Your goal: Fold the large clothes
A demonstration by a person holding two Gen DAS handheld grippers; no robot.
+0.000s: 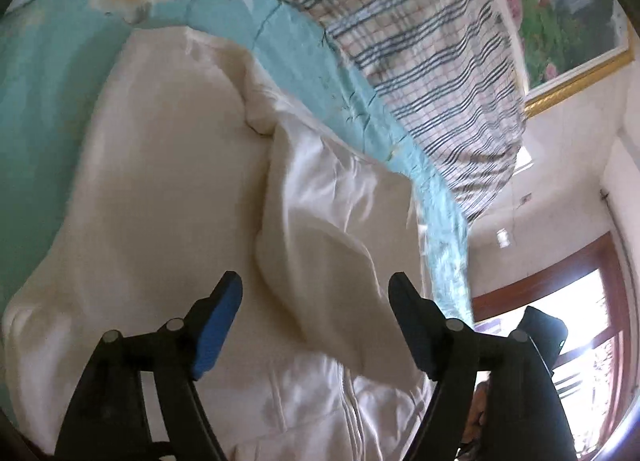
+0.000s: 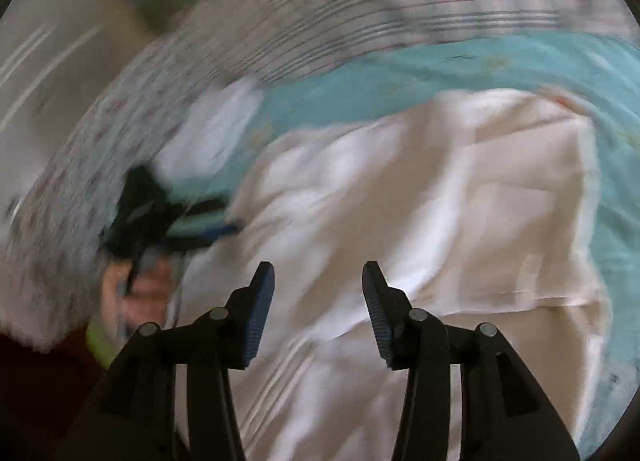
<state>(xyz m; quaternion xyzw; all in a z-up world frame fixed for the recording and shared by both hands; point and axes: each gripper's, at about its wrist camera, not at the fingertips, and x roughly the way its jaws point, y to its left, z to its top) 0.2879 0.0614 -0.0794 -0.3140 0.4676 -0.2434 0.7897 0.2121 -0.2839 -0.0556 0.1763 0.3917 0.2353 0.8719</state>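
A large cream-white garment (image 1: 168,189) lies spread on a turquoise floral bedsheet (image 1: 44,73), one part folded over itself into a thick ridge (image 1: 320,229). A zipper seam (image 1: 352,401) shows near the bottom. My left gripper (image 1: 316,289) is open above the garment, with cloth below its blue pads but not pinched. In the blurred right wrist view the same garment (image 2: 460,201) fills the middle, and my right gripper (image 2: 318,281) is open over it with nothing between its fingers. The left gripper (image 2: 192,221) and the hand holding it (image 2: 140,293) appear at the left there.
A plaid blanket (image 1: 420,41) lies along the far side of the turquoise sheet (image 2: 400,73). A framed flower picture (image 1: 568,9) hangs on the wall, and a wood-framed window (image 1: 580,321) is at the right. The bed edge drops off beside the garment's right side.
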